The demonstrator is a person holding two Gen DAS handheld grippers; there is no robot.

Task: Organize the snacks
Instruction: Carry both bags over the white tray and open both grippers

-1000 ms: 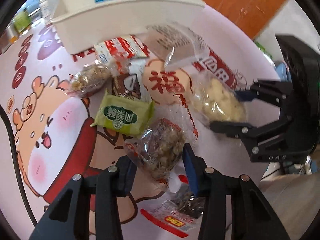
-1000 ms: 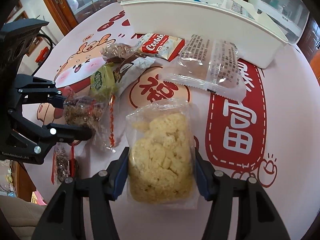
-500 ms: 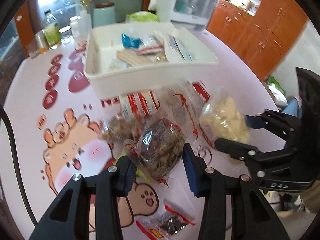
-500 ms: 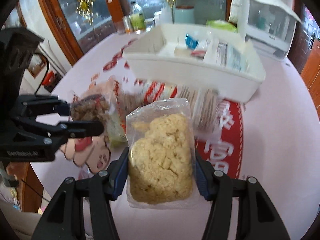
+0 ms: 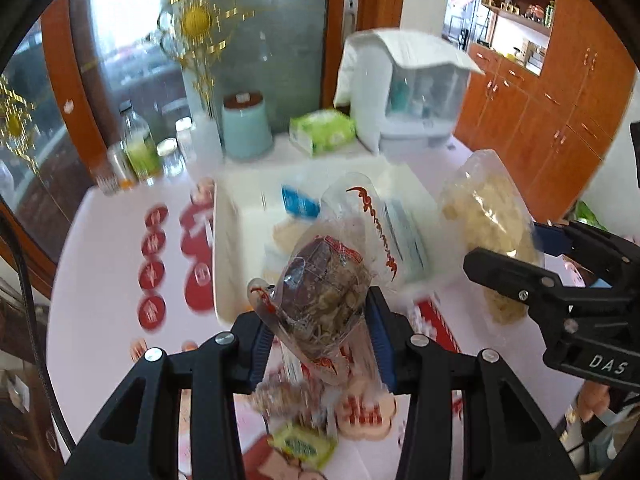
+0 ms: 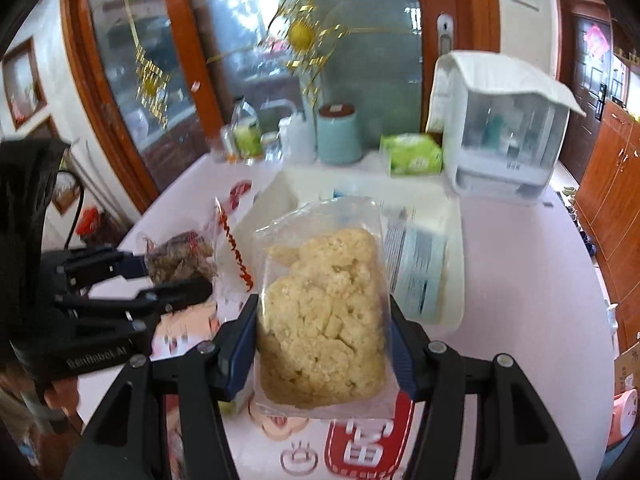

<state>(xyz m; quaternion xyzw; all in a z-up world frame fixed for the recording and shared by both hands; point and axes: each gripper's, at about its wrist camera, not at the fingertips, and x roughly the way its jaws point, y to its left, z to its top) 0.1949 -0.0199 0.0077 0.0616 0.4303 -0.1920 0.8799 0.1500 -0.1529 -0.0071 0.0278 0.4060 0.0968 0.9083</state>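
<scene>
Left hand-held gripper clamped on brown snack bag, right hand-held gripper on yellow snack bag, both lifted above desk, before white tray; best carried level over tray rim, lowered inside, then released one by one

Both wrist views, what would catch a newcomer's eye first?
Two snack bags held in the air: the right tool clamps a clear bag of pale yellow crumbly snack, and the left tool clamps a bag of dark brown snack. Just beyond them on the table sits a white tray with packets inside.
</scene>
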